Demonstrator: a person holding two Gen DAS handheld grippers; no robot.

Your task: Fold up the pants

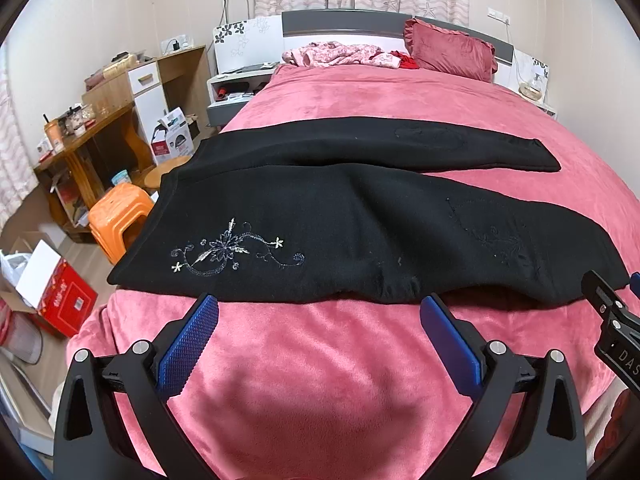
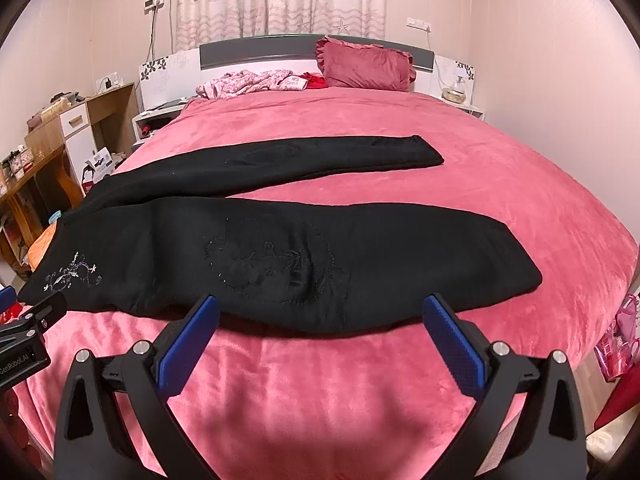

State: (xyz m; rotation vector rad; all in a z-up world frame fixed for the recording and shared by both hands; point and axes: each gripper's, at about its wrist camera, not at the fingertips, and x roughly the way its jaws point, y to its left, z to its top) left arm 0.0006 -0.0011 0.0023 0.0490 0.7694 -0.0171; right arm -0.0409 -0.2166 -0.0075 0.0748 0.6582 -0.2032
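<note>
Just beyond both tools: pants.

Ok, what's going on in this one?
A person with a gripper in each hand is about to fold black pants spread across a pink bed. The pants lie flat, waist to the left, the two legs apart and running to the right. The left gripper and the right gripper both hover open over the bare blanket just short of the near leg's edge. Neither touches the cloth, and no fold has been made yet.
</note>
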